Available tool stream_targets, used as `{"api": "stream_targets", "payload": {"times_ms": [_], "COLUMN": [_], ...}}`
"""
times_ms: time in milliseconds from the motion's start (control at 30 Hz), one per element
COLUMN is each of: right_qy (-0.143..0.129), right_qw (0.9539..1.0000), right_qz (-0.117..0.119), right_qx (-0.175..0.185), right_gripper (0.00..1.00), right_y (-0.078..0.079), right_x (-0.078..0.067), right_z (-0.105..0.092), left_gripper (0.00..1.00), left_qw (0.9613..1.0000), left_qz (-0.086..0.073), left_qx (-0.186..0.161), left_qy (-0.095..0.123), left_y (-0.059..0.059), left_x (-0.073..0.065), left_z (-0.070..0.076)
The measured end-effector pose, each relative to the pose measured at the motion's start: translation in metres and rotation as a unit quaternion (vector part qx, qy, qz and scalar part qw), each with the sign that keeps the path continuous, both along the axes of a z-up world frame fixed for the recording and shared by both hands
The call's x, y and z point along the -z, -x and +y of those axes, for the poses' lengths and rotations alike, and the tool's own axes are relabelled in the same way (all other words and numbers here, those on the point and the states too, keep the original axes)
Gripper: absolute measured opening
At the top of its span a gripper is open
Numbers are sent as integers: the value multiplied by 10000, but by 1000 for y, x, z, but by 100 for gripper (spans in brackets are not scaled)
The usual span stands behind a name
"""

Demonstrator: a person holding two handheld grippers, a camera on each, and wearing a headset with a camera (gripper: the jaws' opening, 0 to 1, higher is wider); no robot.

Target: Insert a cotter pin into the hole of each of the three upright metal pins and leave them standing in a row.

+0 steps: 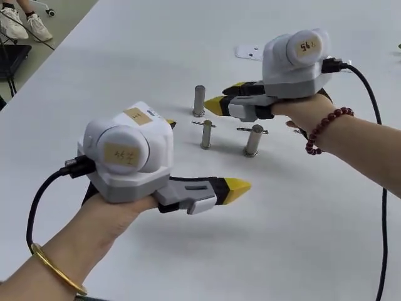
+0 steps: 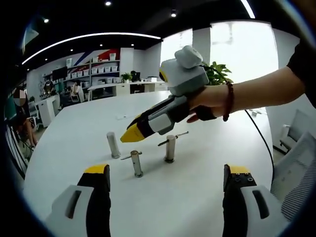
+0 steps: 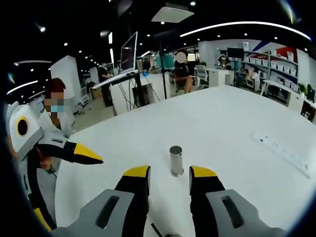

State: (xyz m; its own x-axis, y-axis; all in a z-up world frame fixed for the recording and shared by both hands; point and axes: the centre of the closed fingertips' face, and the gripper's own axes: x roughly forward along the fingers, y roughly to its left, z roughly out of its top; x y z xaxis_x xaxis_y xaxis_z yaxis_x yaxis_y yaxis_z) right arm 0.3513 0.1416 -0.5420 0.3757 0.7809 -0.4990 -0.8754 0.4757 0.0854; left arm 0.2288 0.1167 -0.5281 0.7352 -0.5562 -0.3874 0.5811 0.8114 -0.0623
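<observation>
Three upright metal pins stand on the white table (image 1: 301,207). The middle pin (image 1: 206,134) and the right pin (image 1: 253,140) each have a cotter pin through the top. The far pin (image 1: 199,100) shows no cotter pin. My right gripper (image 1: 225,95) hovers beside the far pin, open by a narrow gap and holding nothing. In the right gripper view that far pin (image 3: 176,160) stands just beyond the jaw tips of the right gripper (image 3: 170,173). My left gripper (image 1: 204,157) is wide open and empty, held short of the row. In its own view the left gripper (image 2: 166,170) faces all three pins.
A white power strip (image 3: 281,148) lies on the table to the right, and a small white item (image 1: 249,52) lies beyond the pins. Black cables (image 1: 382,207) trail from both grippers. The table edge runs along the left, with a person's shoes (image 1: 25,25) on the floor.
</observation>
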Motion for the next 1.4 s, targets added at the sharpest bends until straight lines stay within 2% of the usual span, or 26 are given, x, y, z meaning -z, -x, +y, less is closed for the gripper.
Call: {"api": "stream_targets", "payload": {"times_ms": [100, 167, 267, 367, 600, 800, 933, 1333, 1400], "right_qy": [-56, -85, -34, -138, -117, -179, -175, -6, 14], "right_qw": [10000, 9999, 9998, 9997, 9997, 9997, 9996, 9992, 9995], "right_qz": [28, 35, -119, -99, -123, -131, -243, -388, -318], "right_qx": [54, 75, 127, 191, 186, 58, -13, -64, -18], "right_gripper": [27, 27, 28, 27, 23, 20, 13, 9, 8], "right_y": [-12, -14, -18, -22, -26, -23, -24, -26, -26], "right_x": [5, 6, 7, 7, 11, 13, 13, 16, 17], "right_z": [5, 9, 15, 20, 25, 30, 33, 34, 32], "left_gripper": [94, 94, 92, 91, 90, 89, 88, 87, 87], "left_qw": [10000, 10000, 9999, 9999, 10000, 10000, 9999, 9998, 9998], "left_qz": [31, 19, -5, -67, 7, 21, 51, 123, 132], "left_qx": [-23, -60, -117, -130, -89, -76, -91, -126, -131], "left_qy": [18, 59, 74, 59, 18, 9, 12, -28, -28], "left_y": [-1, -3, -5, -6, -5, -4, -4, -4, -4], "left_x": [1, -1, -2, -3, 1, 2, 4, 7, 7], "left_z": [1, 3, 5, 5, 3, 3, 3, 6, 6]}}
